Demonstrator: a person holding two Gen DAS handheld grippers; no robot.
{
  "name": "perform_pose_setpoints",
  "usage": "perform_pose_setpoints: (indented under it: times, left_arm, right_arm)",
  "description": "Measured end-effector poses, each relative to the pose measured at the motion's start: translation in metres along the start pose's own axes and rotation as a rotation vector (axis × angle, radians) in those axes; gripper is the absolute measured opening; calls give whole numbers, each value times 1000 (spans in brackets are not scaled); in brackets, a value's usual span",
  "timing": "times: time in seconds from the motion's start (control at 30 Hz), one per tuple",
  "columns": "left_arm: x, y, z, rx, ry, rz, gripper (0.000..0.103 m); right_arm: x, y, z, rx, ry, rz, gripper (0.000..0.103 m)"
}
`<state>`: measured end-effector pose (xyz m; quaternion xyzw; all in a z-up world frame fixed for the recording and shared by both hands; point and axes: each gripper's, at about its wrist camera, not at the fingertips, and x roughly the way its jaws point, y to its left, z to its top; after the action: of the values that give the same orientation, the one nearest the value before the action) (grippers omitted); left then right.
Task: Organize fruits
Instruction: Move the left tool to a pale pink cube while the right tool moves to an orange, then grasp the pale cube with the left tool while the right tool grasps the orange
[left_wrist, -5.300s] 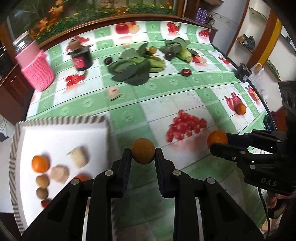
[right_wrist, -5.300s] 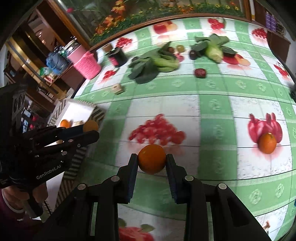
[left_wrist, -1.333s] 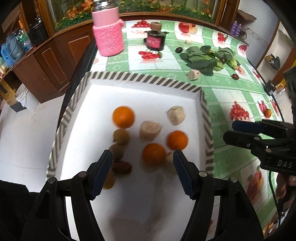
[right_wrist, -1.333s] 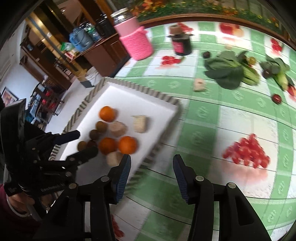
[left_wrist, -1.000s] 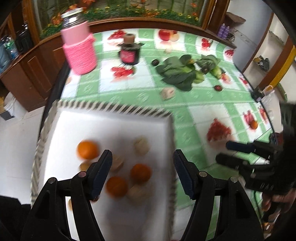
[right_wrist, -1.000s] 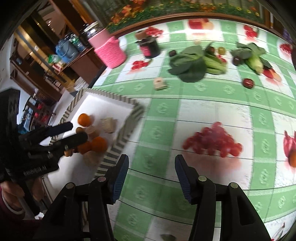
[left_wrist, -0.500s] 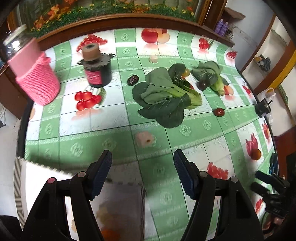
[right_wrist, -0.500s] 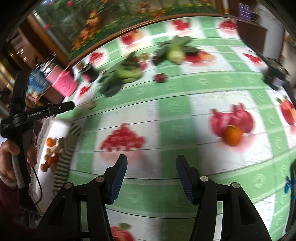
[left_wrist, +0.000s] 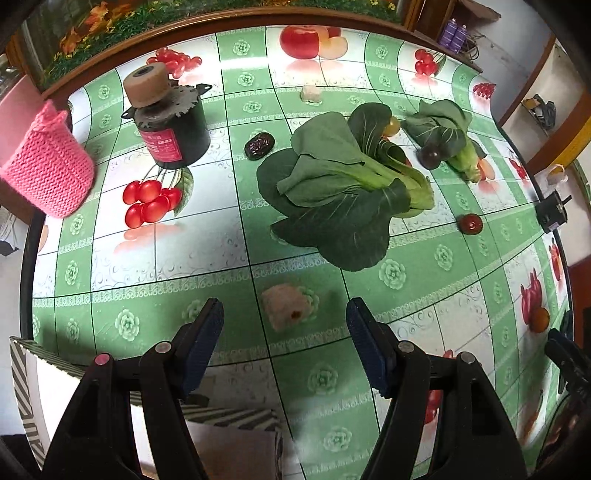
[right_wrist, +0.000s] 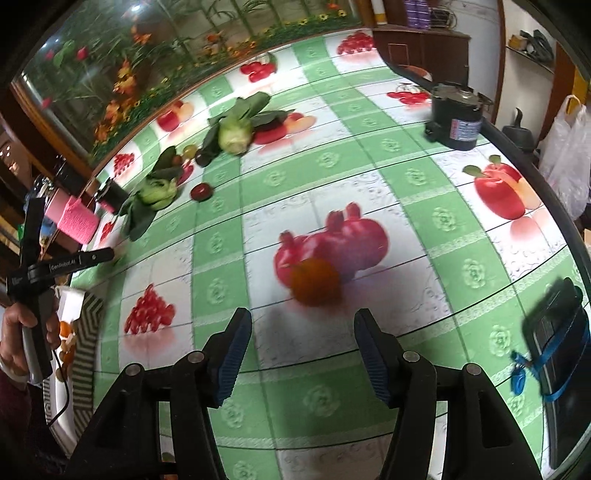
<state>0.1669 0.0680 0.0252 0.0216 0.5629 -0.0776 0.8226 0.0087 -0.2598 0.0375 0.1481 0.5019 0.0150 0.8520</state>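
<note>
My left gripper (left_wrist: 284, 332) is open and empty, just short of a pale peeled fruit piece (left_wrist: 286, 305) on the green fruit-print tablecloth. A dark date (left_wrist: 259, 146), a dark plum (left_wrist: 428, 157), a red fruit (left_wrist: 470, 223) and a yellow-green grape (left_wrist: 392, 125) lie farther back. My right gripper (right_wrist: 303, 343) is open and empty, just short of an orange (right_wrist: 314, 282) on the cloth. The striped white tray (right_wrist: 86, 325) holds several fruits at the left; its corner also shows in the left wrist view (left_wrist: 22, 373).
Bok choy (left_wrist: 343, 188) and a second leafy bunch (left_wrist: 448, 136) lie mid-table. A black jar (left_wrist: 170, 125) and a pink knitted holder (left_wrist: 44, 166) stand at the back left. A black can (right_wrist: 458, 118) and a phone (right_wrist: 561, 362) sit near the right edge.
Both grippers dropped their fruit in the tray, opened and swung away. The left came close to the pale fruit piece; the right moved right and came close to the orange.
</note>
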Motion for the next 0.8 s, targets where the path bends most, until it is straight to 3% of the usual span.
perform_pose_setpoints:
  times: [0.33,0.4,0.43,0.5,0.53,0.8]
  left_arm:
    - [11,-6,2,0,19,12,68]
    - [12,-6,1,1,20,8,61]
    - [12,-6,1,3,21,11,52]
    - [12,-5,0,5,13,19,34]
    - [12,-5,0,7,9,18,23]
    - [-6,-1,-6,7,-20,-13,23]
  right_arm:
    - [18,-1,13,-25,0,0,65]
    - [26,2,15,-39,14,-13,63]
    - [27,4,15,-58,-1,-17,61]
    - [29,6,17,-74,1,-25,32]
    - [30,5,18,-73,6,-20,33]
    - [19,14,9,-70,15,26,32]
